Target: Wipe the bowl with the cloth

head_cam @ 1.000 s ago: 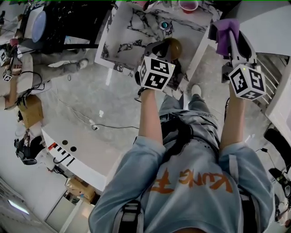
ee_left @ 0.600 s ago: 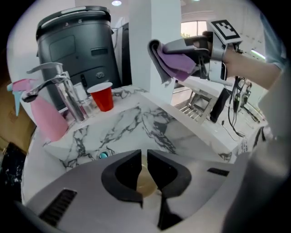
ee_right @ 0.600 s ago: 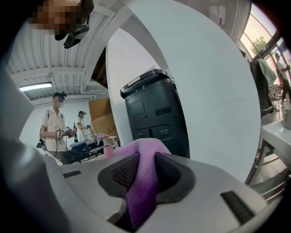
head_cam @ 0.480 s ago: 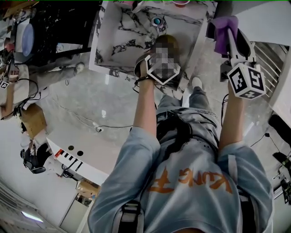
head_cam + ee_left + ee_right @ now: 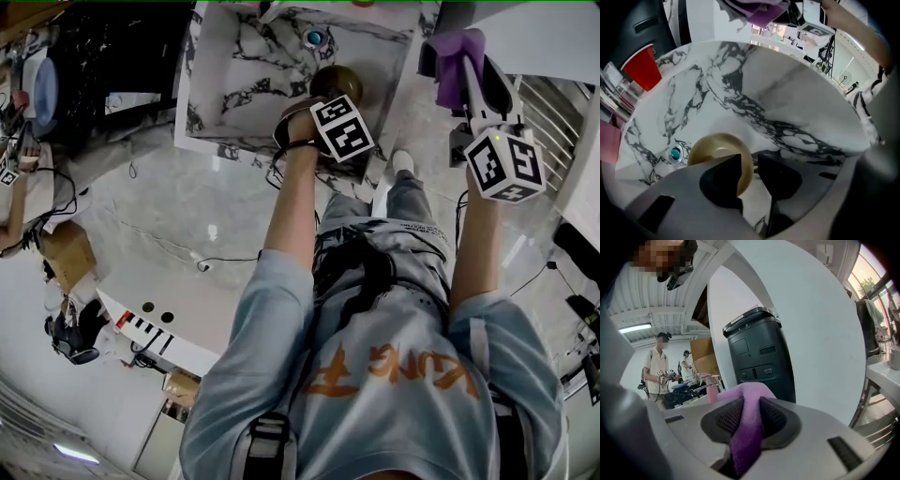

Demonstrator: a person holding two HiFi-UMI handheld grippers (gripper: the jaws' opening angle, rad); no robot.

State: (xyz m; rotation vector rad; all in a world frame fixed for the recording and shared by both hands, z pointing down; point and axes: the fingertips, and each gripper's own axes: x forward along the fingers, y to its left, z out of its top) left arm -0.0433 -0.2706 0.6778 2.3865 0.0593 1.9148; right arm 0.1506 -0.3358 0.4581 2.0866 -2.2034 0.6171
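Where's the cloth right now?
The purple cloth is pinched in the right gripper's jaws, raised at the head view's upper right, past the marble table's right edge and apart from the bowl.

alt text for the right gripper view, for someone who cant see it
A purple cloth is pinched between the closed jaws of the right gripper, seen close up. Behind it a tall black unit stands against a white wall, and two people stand in the distance at left.
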